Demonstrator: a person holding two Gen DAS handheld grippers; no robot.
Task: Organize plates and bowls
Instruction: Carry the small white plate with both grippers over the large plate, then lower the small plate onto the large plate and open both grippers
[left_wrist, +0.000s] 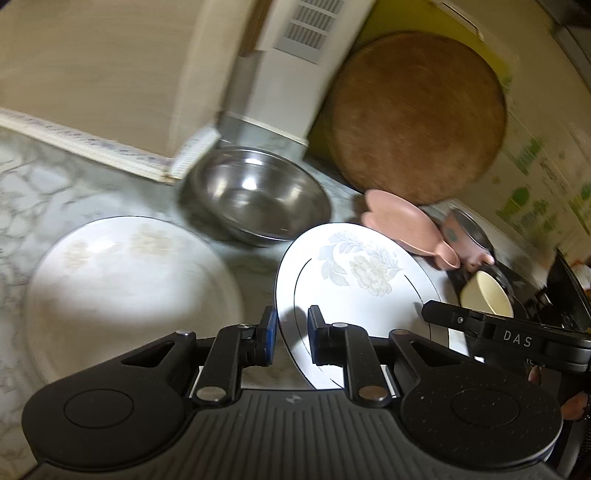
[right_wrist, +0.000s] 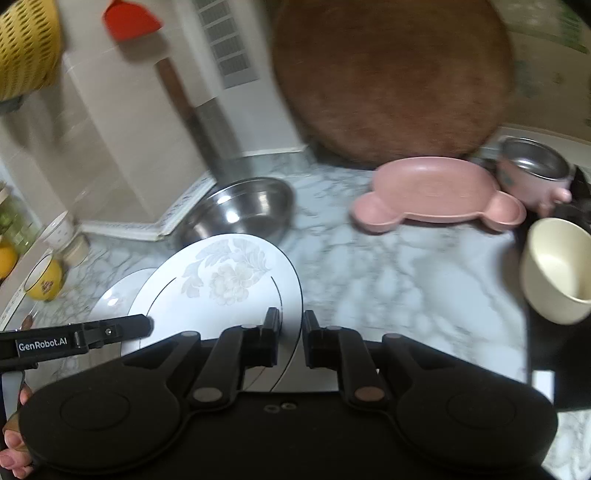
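Observation:
A white plate with a pale flower print (left_wrist: 351, 280) hangs tilted above the marble counter, held at both sides. My left gripper (left_wrist: 291, 332) is shut on its left rim. My right gripper (right_wrist: 291, 332) is shut on the opposite rim of that plate (right_wrist: 221, 295). A second white plate (left_wrist: 122, 280) lies flat on the counter to the left, partly under the lifted one (right_wrist: 114, 295). A steel bowl (left_wrist: 255, 195) stands behind them. A pink bear-shaped plate (right_wrist: 436, 192), a pink steel-lined cup (right_wrist: 532, 166) and a cream bowl (right_wrist: 557, 273) sit to the right.
A round wooden board (right_wrist: 391, 81) leans against the back wall. A yellow cup (right_wrist: 44, 280) and small jars stand at the far left, with a yellow colander (right_wrist: 26, 48) above. A dark stove surface (left_wrist: 565, 295) borders the counter on the right.

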